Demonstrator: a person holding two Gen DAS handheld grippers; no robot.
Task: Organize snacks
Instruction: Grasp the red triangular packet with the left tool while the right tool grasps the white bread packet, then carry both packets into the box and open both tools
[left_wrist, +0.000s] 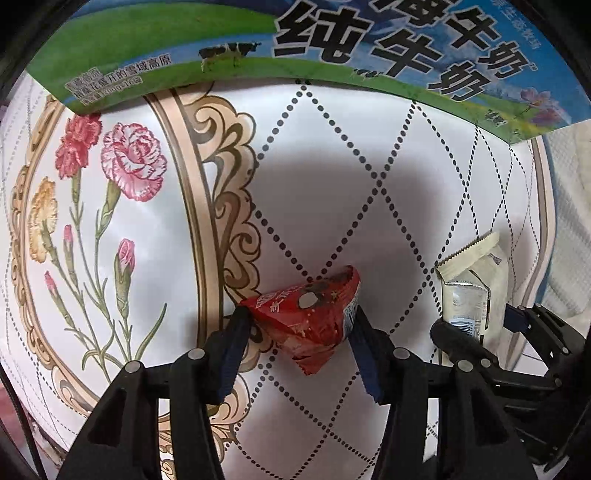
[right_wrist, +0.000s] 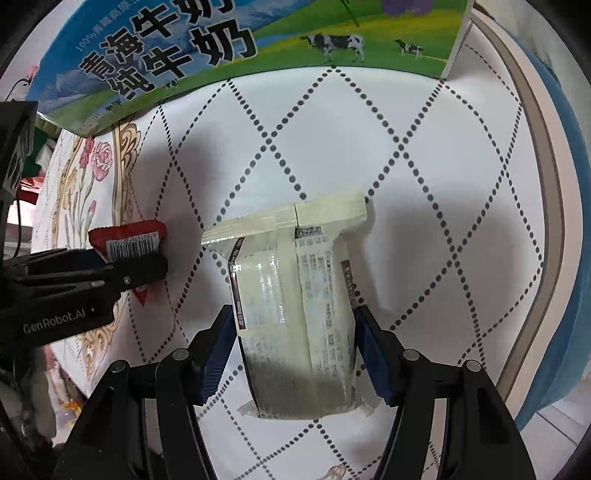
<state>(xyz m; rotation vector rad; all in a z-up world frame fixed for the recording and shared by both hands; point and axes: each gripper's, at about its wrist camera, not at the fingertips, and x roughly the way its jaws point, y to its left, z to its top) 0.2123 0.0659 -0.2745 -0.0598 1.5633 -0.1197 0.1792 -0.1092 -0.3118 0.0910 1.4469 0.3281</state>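
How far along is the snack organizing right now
Nothing looks stowed yet. In hand: the left gripper is shut on the red snack packet, and the right gripper is shut on the white snack packet. Left: both packets hover above the tablecloth, short of the milk carton box ahead.

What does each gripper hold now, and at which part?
Left gripper holds the red snack packet by its two sides. Right gripper holds the white snack packet by its long side edges.

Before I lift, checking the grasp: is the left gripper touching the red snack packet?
Touching. The left wrist view shows both blue pads of the left gripper pressed against the red snack packet.
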